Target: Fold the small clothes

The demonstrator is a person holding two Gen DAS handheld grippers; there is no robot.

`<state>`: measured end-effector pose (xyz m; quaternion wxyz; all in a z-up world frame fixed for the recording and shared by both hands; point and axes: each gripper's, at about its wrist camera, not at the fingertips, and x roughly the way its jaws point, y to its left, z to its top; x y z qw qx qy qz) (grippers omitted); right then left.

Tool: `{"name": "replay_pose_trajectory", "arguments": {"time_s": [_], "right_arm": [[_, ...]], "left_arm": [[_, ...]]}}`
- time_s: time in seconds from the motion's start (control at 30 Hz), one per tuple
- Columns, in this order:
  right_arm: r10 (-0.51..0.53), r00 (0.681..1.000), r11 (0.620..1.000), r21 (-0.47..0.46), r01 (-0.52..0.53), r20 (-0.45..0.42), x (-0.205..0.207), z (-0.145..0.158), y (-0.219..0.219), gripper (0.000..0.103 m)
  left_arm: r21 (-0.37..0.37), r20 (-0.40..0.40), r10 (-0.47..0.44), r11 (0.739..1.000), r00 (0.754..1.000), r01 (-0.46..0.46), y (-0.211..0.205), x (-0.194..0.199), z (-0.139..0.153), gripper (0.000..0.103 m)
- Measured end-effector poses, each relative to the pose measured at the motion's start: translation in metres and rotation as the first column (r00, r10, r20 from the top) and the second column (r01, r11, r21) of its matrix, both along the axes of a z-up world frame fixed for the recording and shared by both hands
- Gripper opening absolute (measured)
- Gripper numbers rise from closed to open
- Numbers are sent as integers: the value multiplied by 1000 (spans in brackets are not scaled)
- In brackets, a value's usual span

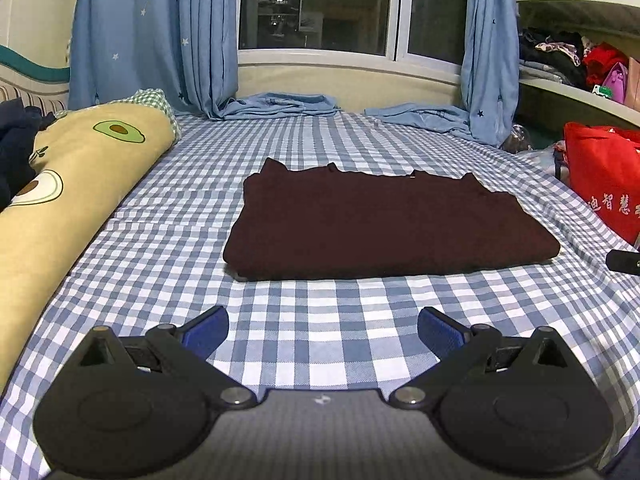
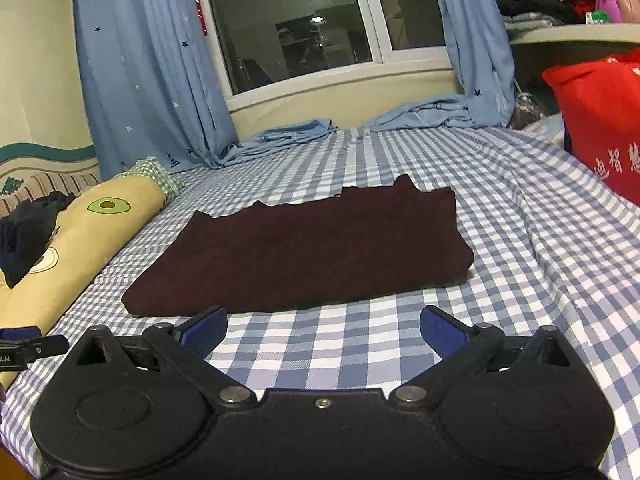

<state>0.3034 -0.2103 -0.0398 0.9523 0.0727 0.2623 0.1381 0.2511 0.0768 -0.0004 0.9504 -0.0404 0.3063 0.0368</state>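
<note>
A dark maroon garment (image 1: 384,224) lies folded into a flat rectangle on the blue-and-white checked bedsheet (image 1: 320,320). My left gripper (image 1: 323,330) hovers in front of its near edge, jaws wide apart, nothing between the blue pads (image 1: 206,334). In the right wrist view the same garment (image 2: 308,256) sits just beyond my right gripper (image 2: 324,328), which is open and empty too, close to the fold's near edge. The tip of the right gripper (image 1: 622,261) shows at the right edge of the left wrist view, and the left gripper (image 2: 28,346) at the left edge of the right wrist view.
A long yellow avocado-print pillow (image 1: 68,196) runs along the bed's left side with dark clothes (image 1: 16,148) on it. A red bag (image 1: 604,176) stands at the right. Blue curtains (image 1: 152,40) pool at the far edge under a window; shelves (image 1: 580,40) with clothes are at the right.
</note>
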Motion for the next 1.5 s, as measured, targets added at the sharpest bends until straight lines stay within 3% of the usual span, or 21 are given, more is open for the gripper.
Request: {"name": "replay_pose_trajectory", "arguments": {"time_s": [0.27, 0.43, 0.6, 0.77, 0.87, 0.93, 1.03, 1.1, 1.17, 1.2, 1.27, 1.37, 1.4, 1.43, 1.5], "right_arm": [[-3, 1000, 998, -58, 5, 28, 1, 3, 11, 102], [-9, 999, 996, -86, 12, 43, 7, 3, 16, 102], [-12, 999, 994, -109, 16, 40, 17, -1, 21, 102], [26, 998, 985, -170, -16, 55, 28, -4, 35, 102], [39, 998, 979, -204, -28, 52, 37, -6, 44, 102], [50, 997, 975, -217, -37, 53, 43, -7, 50, 102], [57, 996, 971, -234, -41, 63, 53, -9, 59, 102], [55, 995, 968, -248, -34, 79, 60, -10, 64, 102], [64, 994, 968, -246, -39, 94, 67, -12, 69, 102], [66, 993, 969, -243, -41, 99, 70, -13, 71, 102], [60, 992, 969, -245, -31, 113, 77, -14, 75, 102], [55, 991, 965, -260, -22, 121, 84, -17, 79, 102], [54, 992, 964, -263, -21, 116, 86, -19, 79, 102], [51, 992, 964, -266, -19, 112, 88, -22, 79, 102], [43, 994, 963, -270, -15, 99, 91, -26, 78, 102]], "left_arm": [[-50, 10, -18, 999, 1000, 19, 4, 6, -5, 102], [-203, 5, -57, 978, 998, 56, 27, 28, -18, 102], [-291, -7, -3, 957, 1000, 1, 71, 80, -37, 102], [-344, -55, 57, 936, 997, -73, 124, 149, -70, 94], [-465, -109, 58, 880, 992, -103, 161, 188, -95, 89], [-554, -144, 38, 825, 989, -112, 181, 210, -114, 86], [-703, -101, -51, 711, 994, -35, 200, 233, -133, 84], [-792, -90, -133, 611, 987, 10, 205, 252, -145, 81], [-786, -79, -173, 616, 982, 45, 200, 268, -149, 76], [-794, -76, -184, 606, 980, 52, 201, 278, -152, 72], [-837, -68, -196, 544, 978, 51, 206, 294, -160, 64], [-887, -67, -227, 460, 972, 46, 204, 315, -174, 41], [-892, -77, -226, 451, 971, 34, 201, 319, -179, 23], [-885, -96, -219, 464, 971, 17, 197, 323, -183, 16], [-868, -88, -210, 497, 974, 29, 193, 322, -181, 13]]}}
